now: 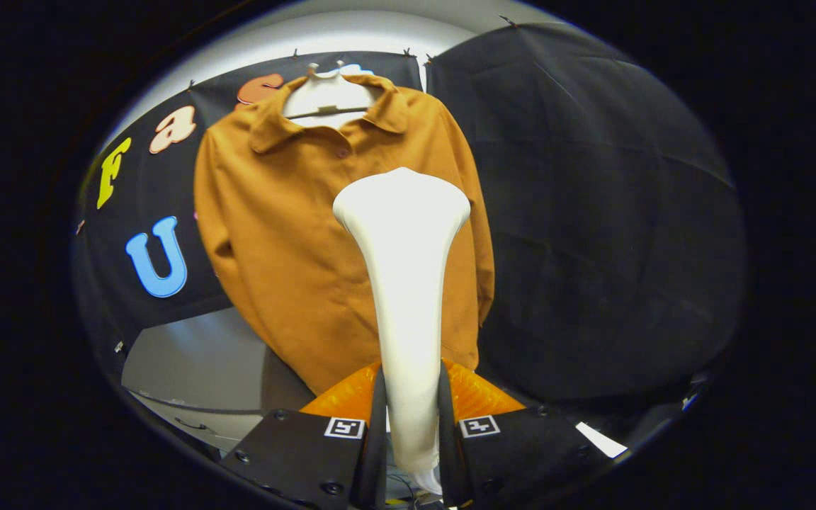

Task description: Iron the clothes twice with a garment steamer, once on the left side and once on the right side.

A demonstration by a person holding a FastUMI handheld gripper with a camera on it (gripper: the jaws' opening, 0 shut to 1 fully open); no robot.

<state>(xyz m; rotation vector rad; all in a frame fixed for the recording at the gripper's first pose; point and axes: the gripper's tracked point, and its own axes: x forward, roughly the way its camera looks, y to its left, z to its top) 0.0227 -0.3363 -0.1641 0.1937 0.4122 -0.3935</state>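
1. We saw the tongs clamped on the garment steamer, both fingers pressing against the lower part of its white body, one on each side.

2. The steamer rose from between the fingers and widened into a broad rounded head, which stood in front of the shirt, over its middle and somewhat toward its right half as we looked along the fingers.

3. We could not tell whether the head touched the cloth or hovered just off it.

4. We judged the steamer to be rigid and smooth-shelled, likely slippery under the pads, and top-heavy toward its wide head; the narrow handle part, where the tongs already had it, seemed to us the right place to hold, with a firm squeeze so it would not twist.

5. The shirt, a brown collared garment with buttons down the front, hung on a pale hanger against the booth's dark cloth wall, beyond the fingers, its hem ending just above them.

6. We judged the shirt soft and light, free to swing or bunch if the head pushed hard, so a gentle, even stroke down each side seemed called for.

7. A sleeve hung loose down each edge of the shirt, and either one might fold under a passing head.
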